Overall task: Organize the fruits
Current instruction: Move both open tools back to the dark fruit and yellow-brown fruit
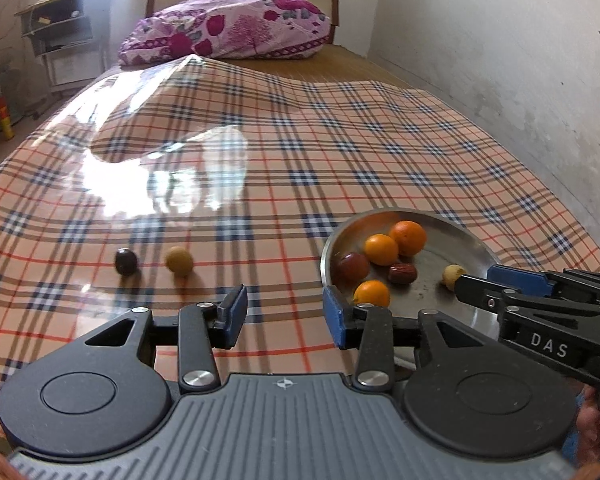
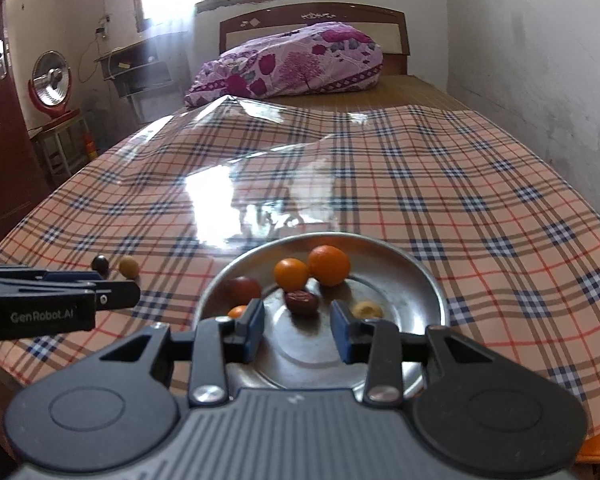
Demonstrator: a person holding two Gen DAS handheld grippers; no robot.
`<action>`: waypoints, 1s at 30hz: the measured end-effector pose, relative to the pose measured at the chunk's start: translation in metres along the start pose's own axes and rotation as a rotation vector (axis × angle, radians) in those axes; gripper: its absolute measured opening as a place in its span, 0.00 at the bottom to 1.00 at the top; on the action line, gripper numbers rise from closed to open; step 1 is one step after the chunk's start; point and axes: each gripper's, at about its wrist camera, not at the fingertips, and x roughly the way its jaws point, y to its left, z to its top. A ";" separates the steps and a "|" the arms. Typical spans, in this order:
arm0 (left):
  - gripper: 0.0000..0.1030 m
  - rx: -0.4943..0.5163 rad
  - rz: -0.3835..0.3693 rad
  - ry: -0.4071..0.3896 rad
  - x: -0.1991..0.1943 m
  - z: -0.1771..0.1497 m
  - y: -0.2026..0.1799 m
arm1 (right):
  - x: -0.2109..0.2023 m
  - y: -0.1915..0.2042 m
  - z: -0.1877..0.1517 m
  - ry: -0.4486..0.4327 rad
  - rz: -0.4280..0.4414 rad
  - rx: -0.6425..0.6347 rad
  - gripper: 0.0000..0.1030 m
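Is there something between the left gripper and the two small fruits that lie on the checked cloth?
Nothing visible stands between. The left gripper, jaws open, faces the dark round fruit and the yellow round fruit across bare checked cloth. The metal plate lies to the right.

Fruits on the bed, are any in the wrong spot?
Yes. A dark fruit and a yellow fruit sit loose on the checked cloth, left of the metal plate holding the others.
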 end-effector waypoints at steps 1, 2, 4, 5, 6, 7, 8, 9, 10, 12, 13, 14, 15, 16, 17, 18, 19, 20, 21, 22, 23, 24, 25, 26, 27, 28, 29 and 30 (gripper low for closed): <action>0.47 -0.006 0.005 -0.001 -0.001 -0.001 0.003 | 0.000 0.003 0.001 0.000 0.004 -0.004 0.37; 0.47 -0.013 0.011 -0.003 -0.002 -0.001 0.006 | 0.000 0.006 0.001 0.000 0.008 -0.010 0.37; 0.47 -0.028 0.022 -0.005 -0.003 -0.002 0.013 | 0.001 0.011 0.002 0.001 0.015 -0.023 0.37; 0.47 -0.036 0.027 -0.006 -0.004 -0.003 0.017 | 0.001 0.014 0.002 0.003 0.020 -0.028 0.37; 0.47 -0.044 0.033 -0.007 -0.005 -0.003 0.020 | 0.002 0.017 0.003 0.004 0.026 -0.035 0.37; 0.47 -0.051 0.038 -0.010 -0.007 -0.003 0.024 | 0.003 0.020 0.004 0.005 0.030 -0.042 0.37; 0.47 -0.056 0.044 -0.012 -0.008 -0.004 0.027 | 0.004 0.023 0.004 0.006 0.035 -0.049 0.37; 0.47 -0.062 0.050 -0.014 -0.008 -0.004 0.031 | 0.005 0.026 0.005 0.007 0.039 -0.054 0.37; 0.47 -0.069 0.056 -0.014 -0.009 -0.004 0.034 | 0.005 0.029 0.006 0.007 0.045 -0.060 0.37; 0.47 -0.087 0.069 -0.016 -0.010 -0.005 0.042 | 0.007 0.035 0.007 0.008 0.055 -0.071 0.37; 0.47 -0.095 0.075 -0.016 -0.010 -0.007 0.045 | 0.008 0.038 0.008 0.008 0.060 -0.077 0.37; 0.48 -0.103 0.082 -0.016 -0.010 -0.007 0.049 | 0.009 0.042 0.009 0.009 0.065 -0.082 0.37; 0.48 -0.111 0.088 -0.017 -0.010 -0.007 0.054 | 0.010 0.045 0.010 0.010 0.070 -0.088 0.37; 0.49 -0.118 0.094 -0.018 -0.010 -0.008 0.058 | 0.012 0.049 0.010 0.011 0.075 -0.093 0.37; 0.49 -0.125 0.099 -0.018 -0.009 -0.008 0.061 | 0.013 0.051 0.011 0.012 0.080 -0.098 0.37; 0.50 -0.133 0.105 -0.018 -0.008 -0.008 0.066 | 0.014 0.055 0.012 0.013 0.085 -0.104 0.37; 0.50 -0.138 0.110 -0.018 -0.006 -0.008 0.071 | 0.016 0.058 0.013 0.014 0.089 -0.109 0.37; 0.50 -0.143 0.117 -0.019 -0.005 -0.008 0.074 | 0.018 0.061 0.013 0.016 0.093 -0.115 0.37; 0.52 -0.151 0.122 -0.018 -0.004 -0.008 0.079 | 0.019 0.064 0.014 0.018 0.098 -0.119 0.37; 0.52 -0.158 0.127 -0.018 -0.001 -0.007 0.082 | 0.021 0.067 0.014 0.020 0.103 -0.124 0.37; 0.54 -0.163 0.133 -0.017 0.000 -0.007 0.085 | 0.023 0.070 0.015 0.021 0.107 -0.129 0.37; 0.54 -0.166 0.139 -0.015 0.002 -0.007 0.089 | 0.025 0.073 0.016 0.022 0.110 -0.134 0.37; 0.55 -0.168 0.145 -0.014 0.004 -0.007 0.092 | 0.026 0.076 0.016 0.024 0.113 -0.137 0.37; 0.56 -0.171 0.150 -0.013 0.006 -0.007 0.096 | 0.028 0.079 0.017 0.025 0.117 -0.140 0.37; 0.57 -0.173 0.155 -0.012 0.008 -0.006 0.099 | 0.030 0.081 0.017 0.027 0.120 -0.142 0.37; 0.58 -0.174 0.159 -0.010 0.011 -0.006 0.103 | 0.031 0.083 0.018 0.028 0.123 -0.144 0.37; 0.59 -0.173 0.162 -0.008 0.013 -0.006 0.106 | 0.033 0.085 0.018 0.029 0.125 -0.145 0.37; 0.60 -0.171 0.169 -0.002 0.016 -0.005 0.109 | 0.035 0.087 0.019 0.031 0.128 -0.145 0.37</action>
